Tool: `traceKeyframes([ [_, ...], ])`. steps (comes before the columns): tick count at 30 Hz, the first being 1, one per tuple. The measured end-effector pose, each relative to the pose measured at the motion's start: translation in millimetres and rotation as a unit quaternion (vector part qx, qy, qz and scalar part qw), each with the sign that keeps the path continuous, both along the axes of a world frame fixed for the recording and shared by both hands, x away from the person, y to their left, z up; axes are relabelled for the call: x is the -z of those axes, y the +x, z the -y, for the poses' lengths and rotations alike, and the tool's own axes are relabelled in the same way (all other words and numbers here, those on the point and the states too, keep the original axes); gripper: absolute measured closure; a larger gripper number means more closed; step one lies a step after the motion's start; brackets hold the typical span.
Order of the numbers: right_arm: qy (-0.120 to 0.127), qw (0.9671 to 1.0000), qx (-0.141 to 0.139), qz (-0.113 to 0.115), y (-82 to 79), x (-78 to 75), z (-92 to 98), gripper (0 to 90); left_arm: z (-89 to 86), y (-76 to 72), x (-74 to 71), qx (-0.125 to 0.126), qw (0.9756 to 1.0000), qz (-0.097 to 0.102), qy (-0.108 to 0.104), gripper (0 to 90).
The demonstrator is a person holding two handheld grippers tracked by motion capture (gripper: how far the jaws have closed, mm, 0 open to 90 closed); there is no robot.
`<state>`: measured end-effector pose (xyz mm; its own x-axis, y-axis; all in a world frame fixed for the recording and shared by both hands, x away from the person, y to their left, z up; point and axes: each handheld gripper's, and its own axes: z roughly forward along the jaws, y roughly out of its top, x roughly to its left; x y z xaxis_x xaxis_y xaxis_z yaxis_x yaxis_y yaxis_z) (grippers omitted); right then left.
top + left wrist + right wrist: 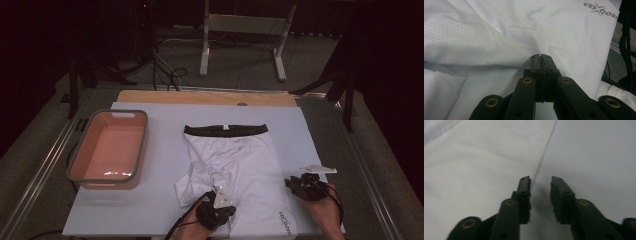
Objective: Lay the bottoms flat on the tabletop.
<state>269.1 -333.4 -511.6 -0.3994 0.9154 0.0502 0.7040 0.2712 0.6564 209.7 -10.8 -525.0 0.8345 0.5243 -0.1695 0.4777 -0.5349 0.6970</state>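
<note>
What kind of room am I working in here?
Probably a lab or recording workspace, not a home: a table covered by a pale sheet, cables trailing on the floor, and a metal stand behind it.

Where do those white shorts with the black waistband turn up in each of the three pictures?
High view: white shorts lie flat mid-table, waistband at the far end.
Left gripper view: their cloth spreads across the picture, and the left hand-held gripper has its jaws shut at a fold.
Right gripper view: cloth covers the left half, its edge running to the open right hand-held gripper.
Shared landmark: the printed grey logo.
</note>
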Motion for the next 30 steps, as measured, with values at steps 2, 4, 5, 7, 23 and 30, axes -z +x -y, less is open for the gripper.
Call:
traceKeyframes([
  [2, -0.001, 1.0, 0.001, 0.004, 6.9, 1.0, -5.3, 65.4, -0.1, -0.1, 0.0, 0.0, 1.0, 0.0, 0.0, 89.7],
  [4, -0.013, 0.9999, 0.003, 0.007, 14.5, 2.9, -10.0, 64.9, -0.3, -0.1, 0.1, 0.0, 1.0, 0.0, -0.001, 89.7],
  [5, -0.018, 0.9998, 0.006, 0.009, 18.6, 4.1, -11.7, 63.6, -0.4, 0.0, 0.2, 0.0, 1.0, 0.0, -0.001, 89.7],
  [7, -0.015, 0.9998, 0.012, 0.004, 25.4, 6.9, -13.5, 61.8, -0.8, 0.0, 0.5, 0.0, 1.0, 0.0, -0.002, 89.7],
  [23, -0.029, 0.9996, -0.002, -0.002, 23.7, 4.7, -27.4, 89.9, 2.6, 0.6, 0.1, 0.005, 1.0, -0.004, -0.007, 89.8],
  [30, -0.035, 0.9994, 0.004, -0.001, 14.3, 2.9, -18.6, 90.0, 6.1, -2.6, -1.7, 0.012, 0.9998, -0.003, -0.012, 89.8],
])
